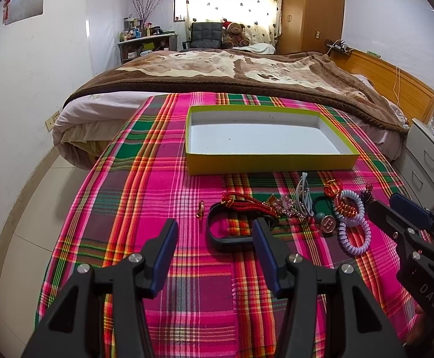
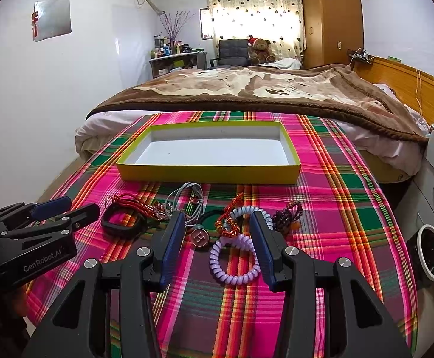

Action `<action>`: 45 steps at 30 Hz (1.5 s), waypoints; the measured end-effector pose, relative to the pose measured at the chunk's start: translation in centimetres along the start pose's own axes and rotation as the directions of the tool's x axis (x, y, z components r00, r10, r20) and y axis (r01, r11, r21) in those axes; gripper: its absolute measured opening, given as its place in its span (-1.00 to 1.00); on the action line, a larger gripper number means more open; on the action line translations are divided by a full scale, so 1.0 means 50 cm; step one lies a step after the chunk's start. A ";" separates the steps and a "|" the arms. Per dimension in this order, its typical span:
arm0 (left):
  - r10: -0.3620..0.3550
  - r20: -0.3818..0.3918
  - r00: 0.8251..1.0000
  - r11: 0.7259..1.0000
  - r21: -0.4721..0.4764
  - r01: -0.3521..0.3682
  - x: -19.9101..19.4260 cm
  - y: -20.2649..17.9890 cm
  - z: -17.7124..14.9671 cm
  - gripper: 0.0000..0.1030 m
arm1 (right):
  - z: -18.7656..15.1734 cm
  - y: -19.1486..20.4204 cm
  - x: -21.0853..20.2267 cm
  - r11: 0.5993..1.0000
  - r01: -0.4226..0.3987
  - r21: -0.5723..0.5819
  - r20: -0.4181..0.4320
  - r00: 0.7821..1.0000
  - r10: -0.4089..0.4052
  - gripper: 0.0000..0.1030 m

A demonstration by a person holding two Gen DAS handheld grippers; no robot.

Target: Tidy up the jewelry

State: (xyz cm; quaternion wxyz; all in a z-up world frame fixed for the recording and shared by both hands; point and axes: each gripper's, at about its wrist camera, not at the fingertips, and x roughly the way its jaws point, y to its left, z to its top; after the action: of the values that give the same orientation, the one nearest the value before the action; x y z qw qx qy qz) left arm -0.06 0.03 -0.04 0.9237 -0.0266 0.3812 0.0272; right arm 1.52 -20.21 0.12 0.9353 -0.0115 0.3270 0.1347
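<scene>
Both jaws open, empty: right gripper (image 2: 217, 247) should straddle lilac coiled plastic bracelet (image 2: 235, 259), pinch one coil, lift to shallow yellow cardboard box (image 2: 208, 173) at 12 o'clock.

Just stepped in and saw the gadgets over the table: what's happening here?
A person holds two grippers over a plaid-covered table to sort jewelry. Both the left gripper and right gripper are open and empty. The yellow box holds nothing yet. The purple coil bracelet, black band and other pieces lie in a row before it.
</scene>
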 end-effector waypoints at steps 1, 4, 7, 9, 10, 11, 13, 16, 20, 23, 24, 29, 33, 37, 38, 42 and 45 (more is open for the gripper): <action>0.002 0.000 1.000 1.000 0.000 -0.002 0.000 0.000 0.000 0.04 | 0.000 0.000 -0.001 1.000 -0.001 0.001 0.001 1.000 0.001 -0.10; 0.001 0.001 1.000 1.000 -0.001 -0.001 0.000 -0.001 0.000 0.04 | 0.000 0.000 0.000 1.000 0.002 0.002 0.001 1.000 -0.002 -0.10; 0.002 0.000 1.000 1.000 -0.001 -0.002 0.000 -0.001 0.000 0.04 | 0.000 0.001 0.000 1.000 0.001 0.002 0.000 1.000 -0.001 -0.10; 0.001 0.000 1.000 1.000 0.000 -0.001 0.000 -0.002 0.000 0.04 | 0.000 0.000 -0.001 1.000 0.000 0.002 0.001 1.000 0.000 -0.10; 0.001 0.001 1.000 1.000 -0.002 -0.001 0.000 -0.001 0.000 0.04 | 0.000 0.001 -0.002 1.000 0.000 0.002 0.002 1.000 0.000 -0.10; 0.001 0.000 1.000 1.000 -0.001 -0.001 0.000 -0.001 0.000 0.04 | 0.000 0.000 0.000 1.000 0.001 0.002 0.001 1.000 -0.001 -0.10; 0.001 0.000 1.000 1.000 -0.001 -0.001 0.000 -0.001 0.000 0.04 | 0.000 0.001 -0.001 1.000 0.000 0.002 0.001 1.000 0.000 -0.10; 0.001 0.001 1.000 1.000 -0.001 -0.001 0.000 -0.001 0.000 0.04 | 0.000 0.001 -0.001 1.000 0.000 0.002 0.002 1.000 0.000 -0.10; 0.000 -0.001 1.000 1.000 0.000 0.000 0.001 -0.002 0.000 0.04 | 0.000 0.000 -0.001 1.000 0.000 0.002 0.002 1.000 0.000 -0.10; -0.018 -0.012 1.000 1.000 0.001 0.018 0.004 -0.002 -0.001 0.04 | 0.000 0.000 0.000 1.000 0.001 0.001 -0.002 1.000 -0.001 -0.10; -0.032 -0.016 0.999 0.999 -0.002 0.032 0.005 0.000 -0.002 0.04 | 0.000 -0.003 0.000 1.000 0.003 -0.001 -0.003 1.000 -0.003 -0.10; -0.094 -0.039 0.995 0.995 -0.025 0.093 0.019 0.020 -0.006 0.04 | -0.007 -0.039 0.009 0.999 0.027 0.035 -0.039 0.999 -0.025 -0.10; -0.116 -0.056 0.992 0.993 -0.031 0.114 0.032 0.035 -0.005 0.04 | -0.017 -0.068 0.018 0.997 0.049 0.066 -0.061 0.997 -0.045 -0.10; -0.189 -0.086 0.978 0.981 -0.067 0.183 0.048 0.053 -0.001 0.04 | -0.016 -0.083 0.032 0.995 0.045 0.086 -0.085 0.996 -0.038 -0.09; -0.194 -0.091 0.977 0.980 -0.065 0.189 0.052 0.055 -0.002 0.04 | -0.016 -0.084 0.035 0.995 0.045 0.086 -0.087 0.996 -0.038 -0.09; -0.236 -0.117 0.965 0.970 -0.081 0.227 0.065 0.063 -0.005 0.04 | -0.012 -0.092 0.049 0.996 0.017 0.087 -0.104 0.995 -0.008 -0.09; -0.241 -0.125 0.963 0.969 -0.089 0.231 0.070 0.070 -0.004 0.04 | -0.009 -0.113 0.068 0.989 0.005 0.148 -0.131 0.991 0.014 -0.09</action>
State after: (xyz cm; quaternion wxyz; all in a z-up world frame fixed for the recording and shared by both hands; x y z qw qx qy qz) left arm 2.03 3.61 -2.77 0.8909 -0.1077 0.4356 -0.0706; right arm 5.26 -24.89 -2.68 0.9097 0.0499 0.3969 0.1112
